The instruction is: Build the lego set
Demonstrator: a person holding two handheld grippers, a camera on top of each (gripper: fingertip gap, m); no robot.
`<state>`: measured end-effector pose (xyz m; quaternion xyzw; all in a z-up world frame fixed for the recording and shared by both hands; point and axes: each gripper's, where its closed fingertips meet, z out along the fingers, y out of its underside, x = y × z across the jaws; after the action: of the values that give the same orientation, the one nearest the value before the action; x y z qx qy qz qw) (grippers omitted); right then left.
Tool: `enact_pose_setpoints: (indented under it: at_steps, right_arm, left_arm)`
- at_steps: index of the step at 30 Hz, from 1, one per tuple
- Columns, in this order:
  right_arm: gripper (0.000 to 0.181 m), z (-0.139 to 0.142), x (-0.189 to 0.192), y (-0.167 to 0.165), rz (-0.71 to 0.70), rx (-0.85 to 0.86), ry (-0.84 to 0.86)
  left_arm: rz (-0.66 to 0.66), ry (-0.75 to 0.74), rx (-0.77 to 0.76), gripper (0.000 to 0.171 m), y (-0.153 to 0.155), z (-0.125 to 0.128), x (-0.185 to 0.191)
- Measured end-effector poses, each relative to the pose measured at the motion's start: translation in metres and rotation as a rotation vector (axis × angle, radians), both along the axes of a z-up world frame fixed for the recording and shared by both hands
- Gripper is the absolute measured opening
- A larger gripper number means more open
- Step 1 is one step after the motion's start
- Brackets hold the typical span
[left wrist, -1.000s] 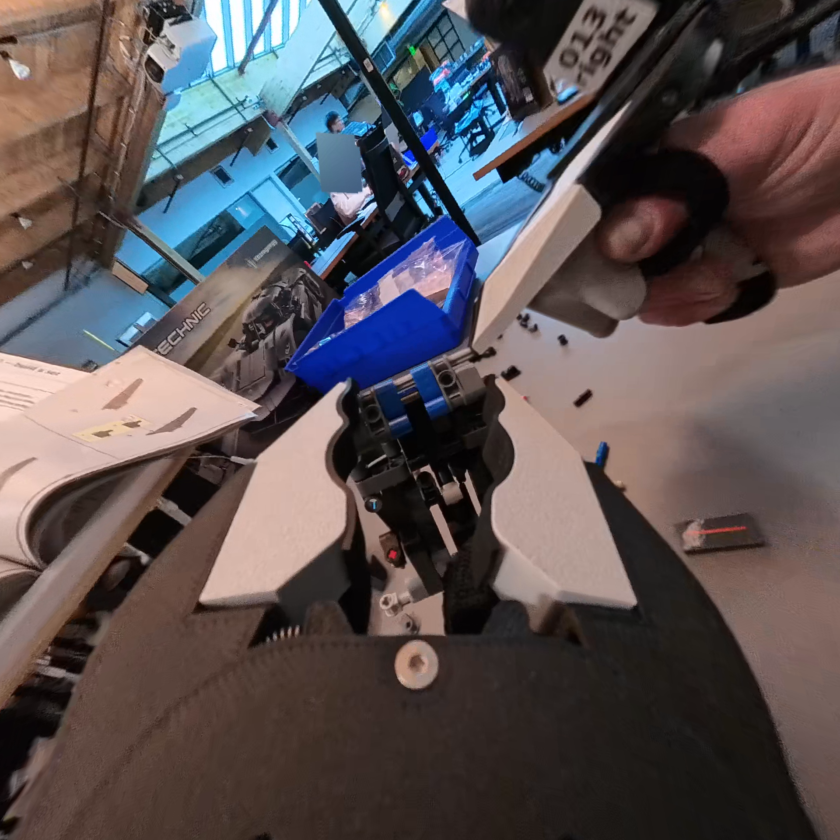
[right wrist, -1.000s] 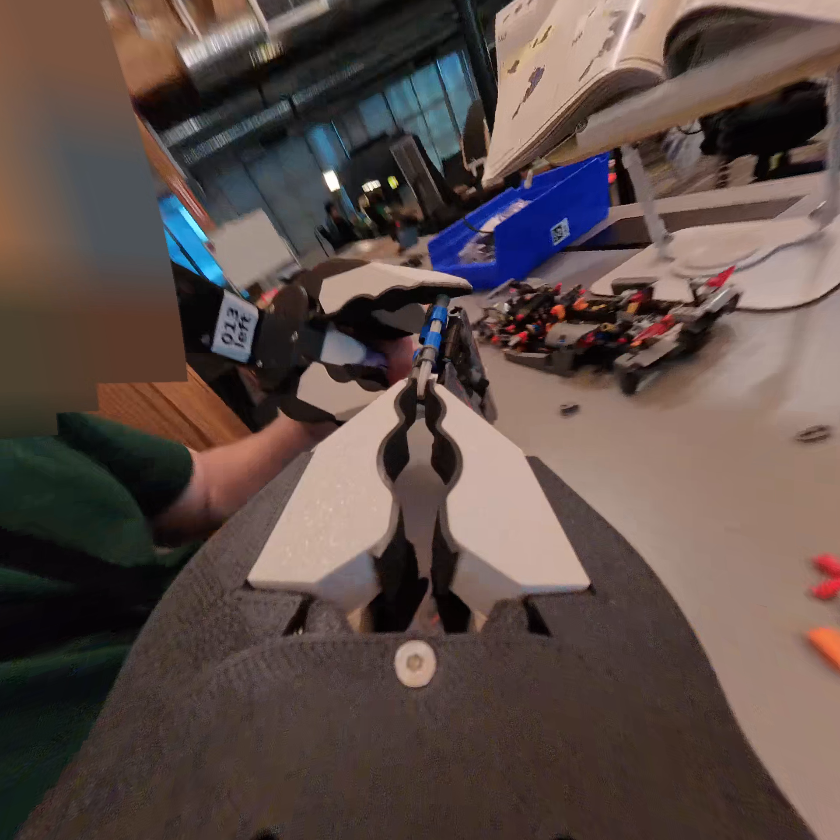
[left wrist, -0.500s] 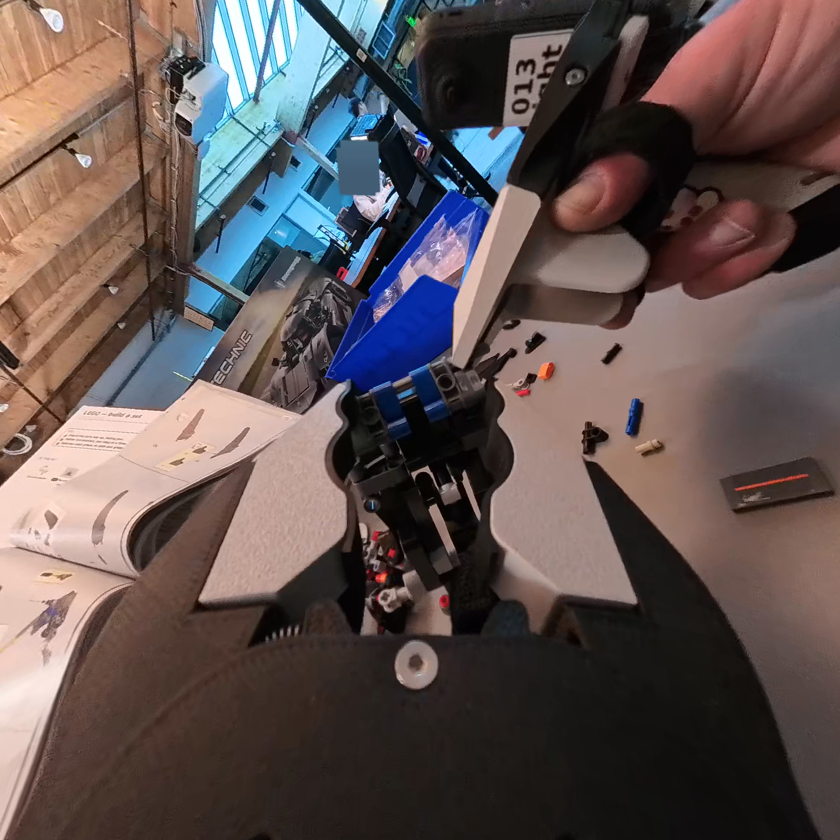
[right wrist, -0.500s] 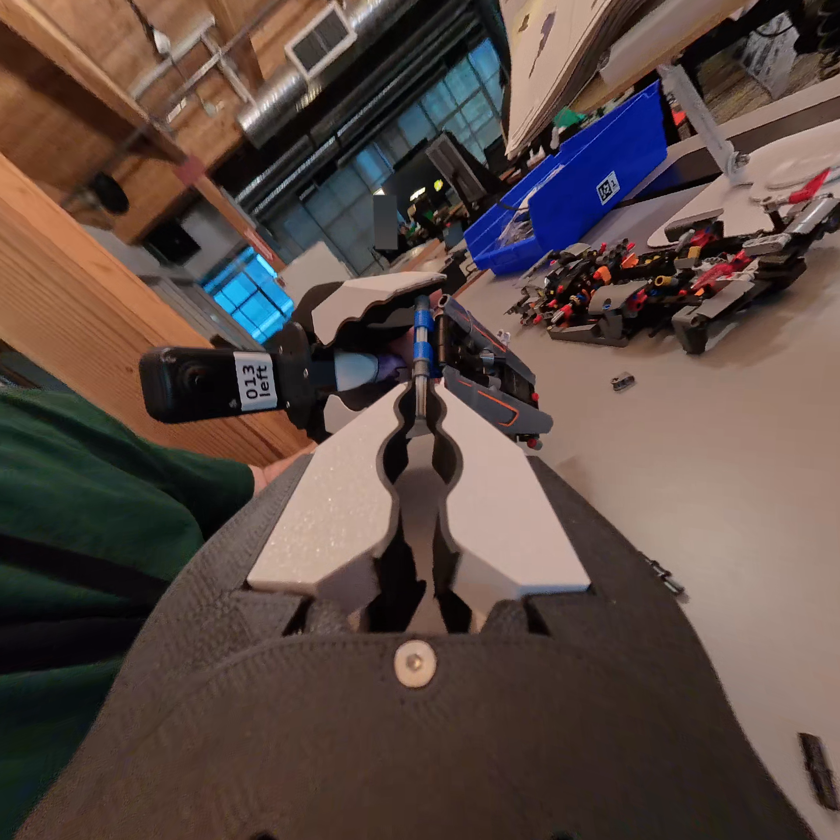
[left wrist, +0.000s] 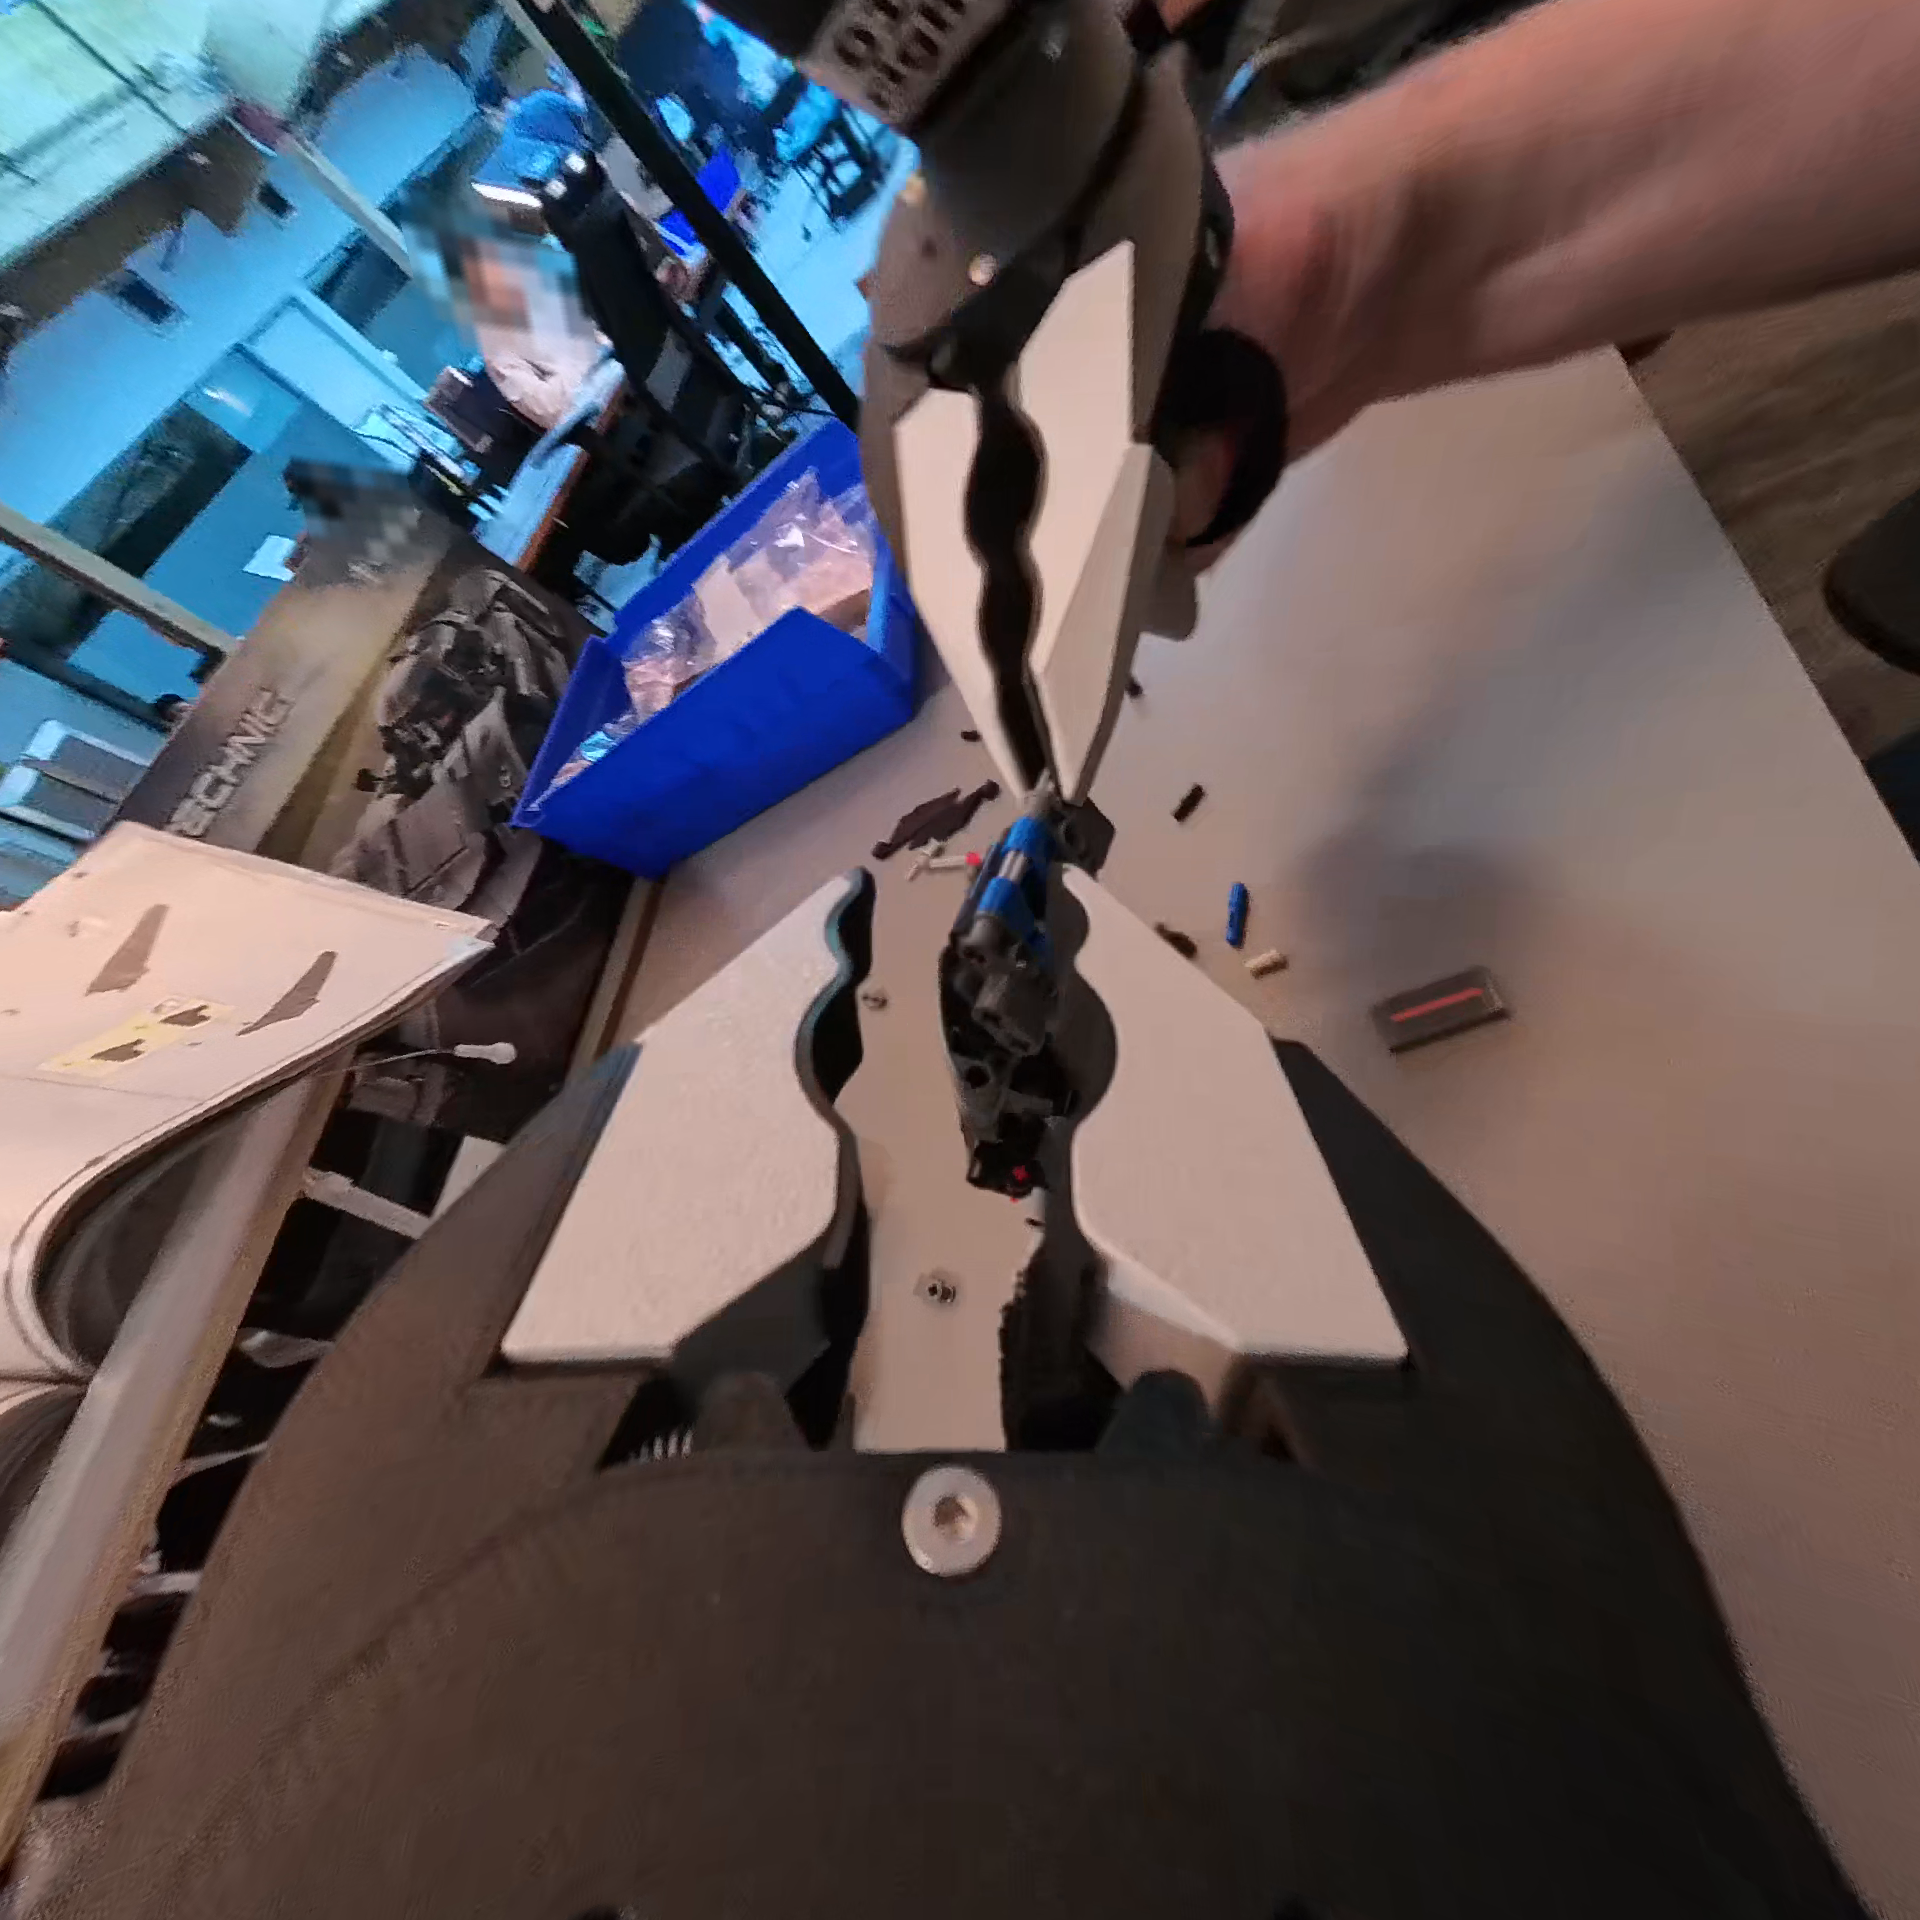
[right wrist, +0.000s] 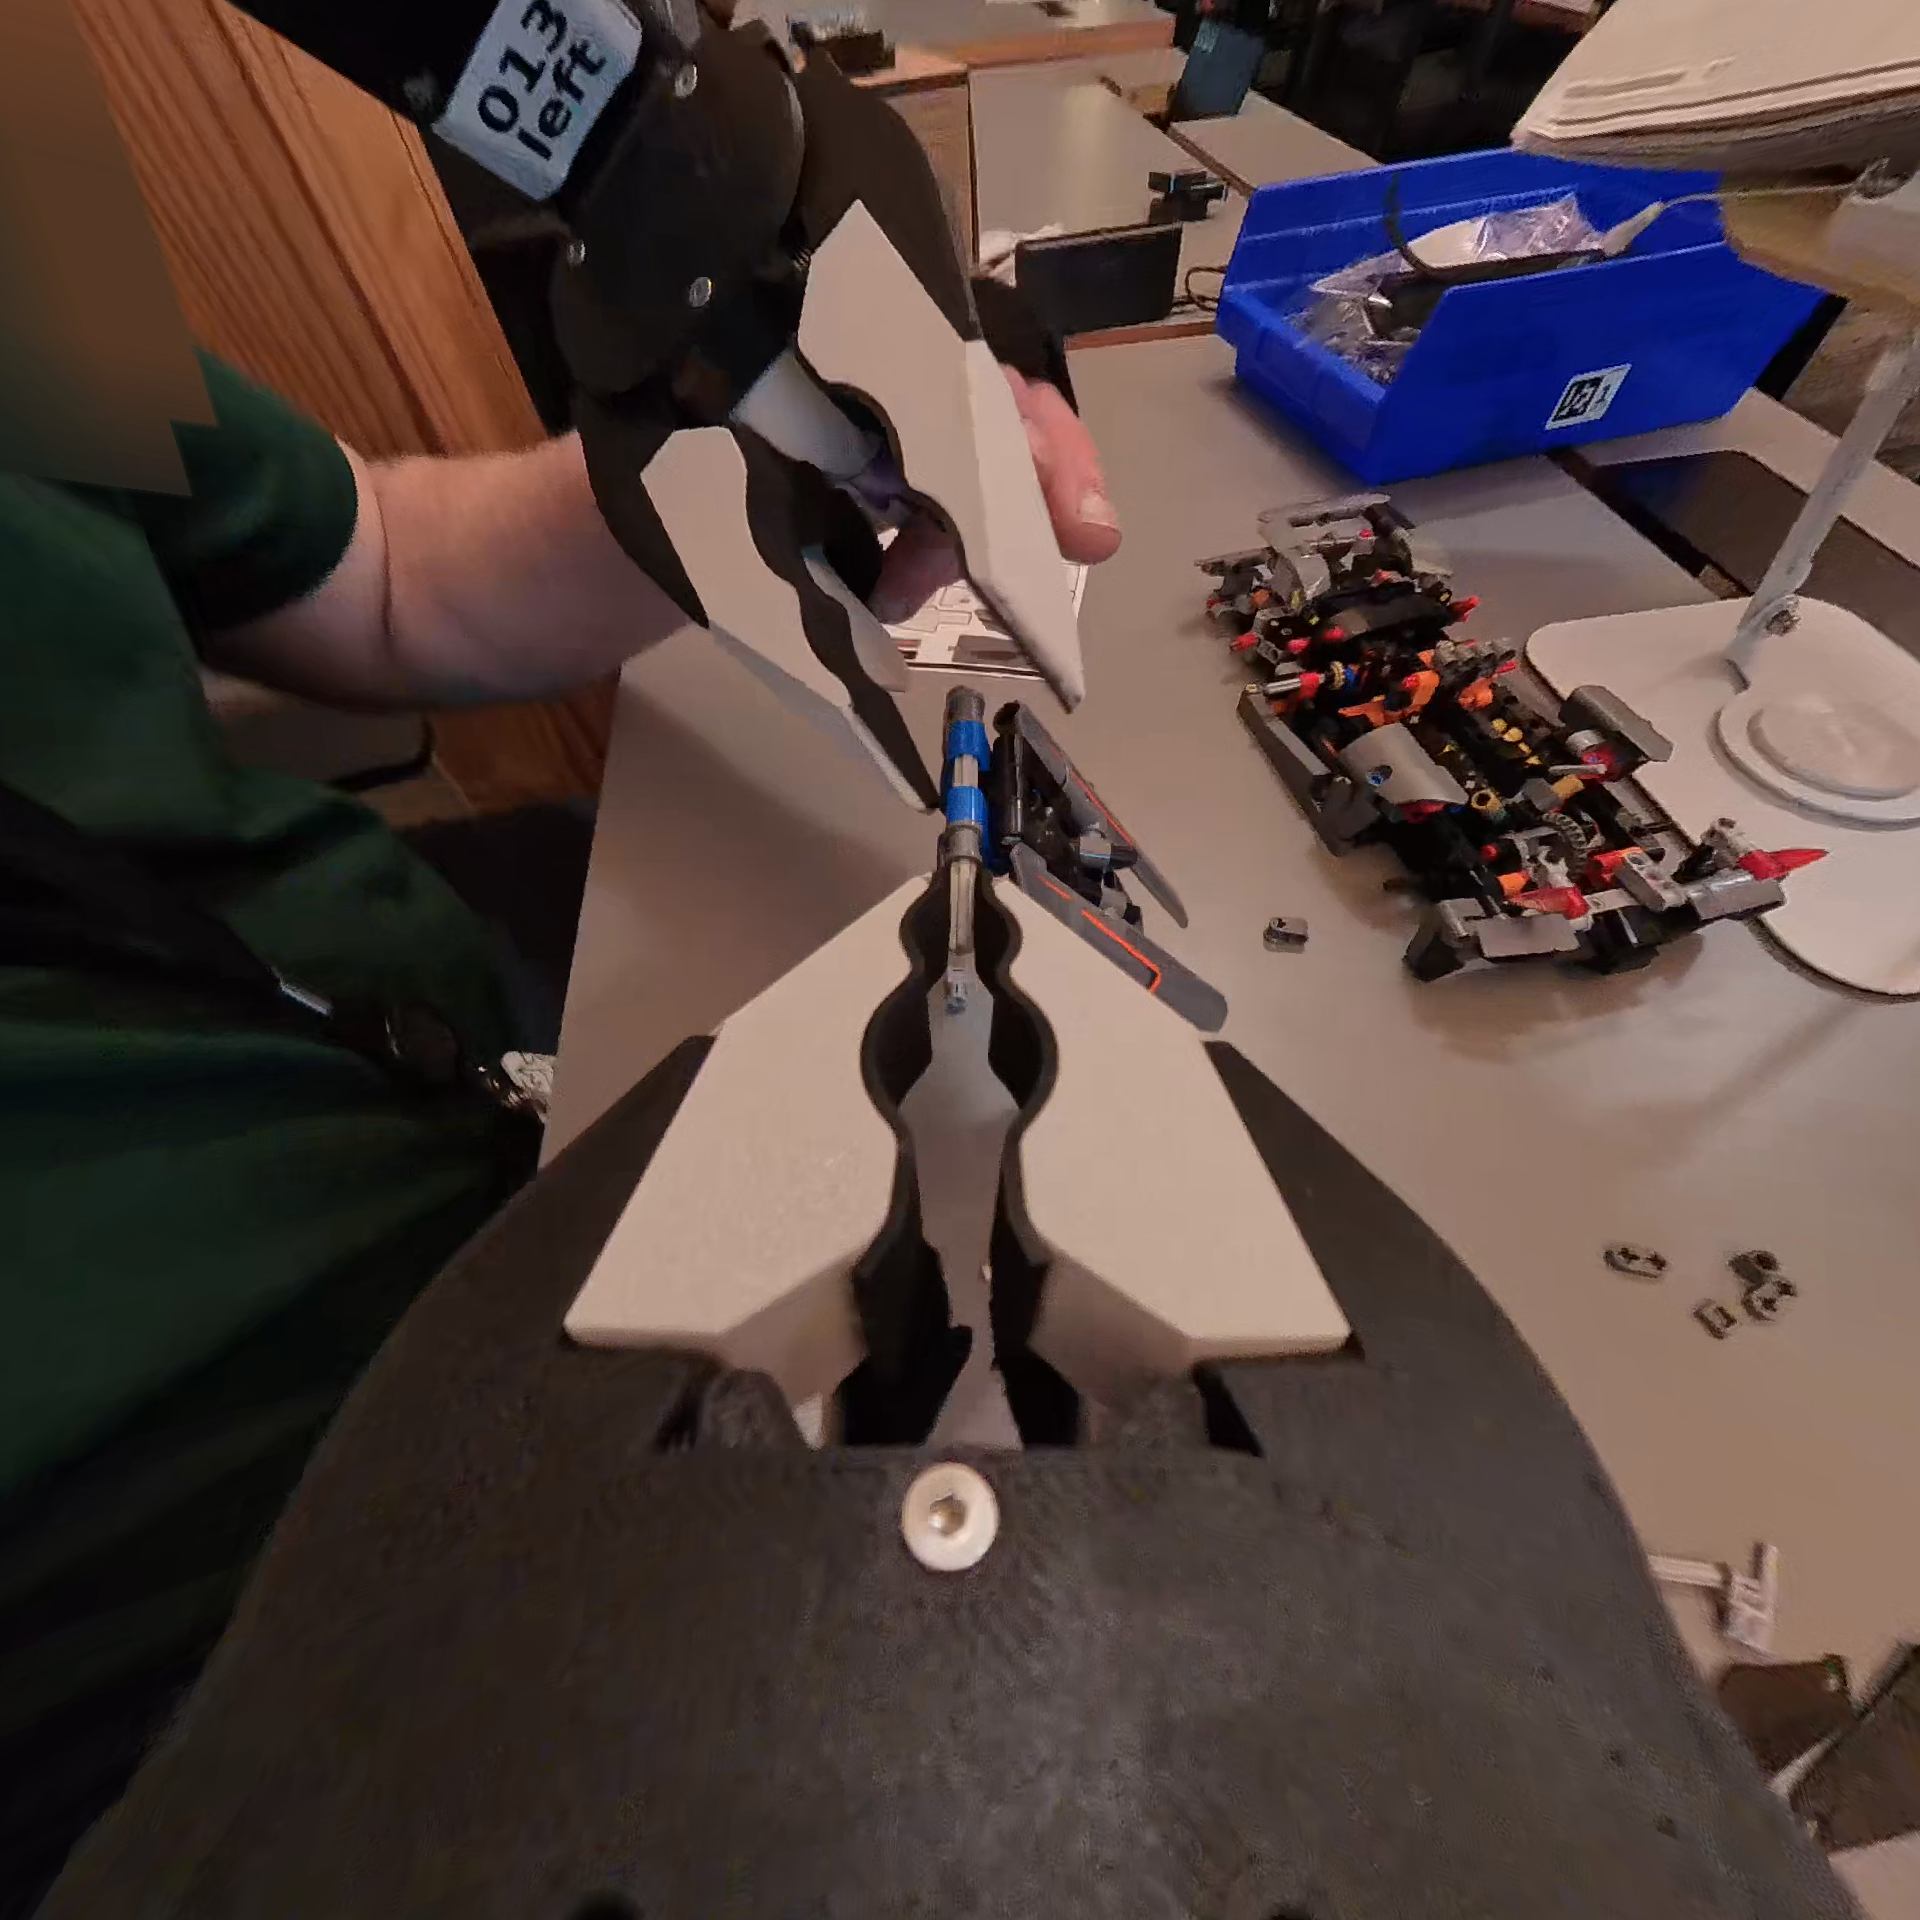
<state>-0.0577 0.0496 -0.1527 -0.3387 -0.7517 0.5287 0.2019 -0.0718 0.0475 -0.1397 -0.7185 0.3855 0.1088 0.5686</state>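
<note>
A grey table [right wrist: 1455,1195] carries a blue bin [right wrist: 1507,343] at the back and a long, partly built lego car chassis [right wrist: 1475,769] nearer. The left gripper [right wrist: 987,727] is spread wide, empty, just above a small lego sub-assembly [right wrist: 1060,821]. The right gripper [right wrist: 961,894] is clenched on that sub-assembly's grey axle, holding it above the table.

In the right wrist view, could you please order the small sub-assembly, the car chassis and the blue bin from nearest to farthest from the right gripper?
1. Small sub-assembly: held at the right gripper tips.
2. Car chassis: on the table, right.
3. Blue bin: far right, behind the chassis.
</note>
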Motion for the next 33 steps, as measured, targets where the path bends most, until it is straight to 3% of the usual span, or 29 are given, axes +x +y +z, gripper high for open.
enact_pose_setpoints:
  at_steps: [5,10,21,33]
  right_arm:
    - [0.002,-0.007,-0.003,-0.005,0.017,0.112,0.025]
    - [0.002,-0.012,-0.009,-0.003,-0.018,0.123,0.046]
    - [0.005,-0.013,-0.013,0.001,-0.131,-0.224,0.055]
    - [0.005,-0.009,-0.007,0.007,-0.108,-0.313,0.049]
  left_arm:
    - [-0.028,0.013,-0.081,0.012,-0.004,-0.018,0.004]
    - [-0.002,0.001,-0.078,0.009,-0.003,-0.026,0.0]
    - [0.029,-0.03,-0.017,0.004,-0.002,-0.035,-0.001]
    - [-0.019,-0.059,0.003,0.002,-0.002,-0.033,0.006]
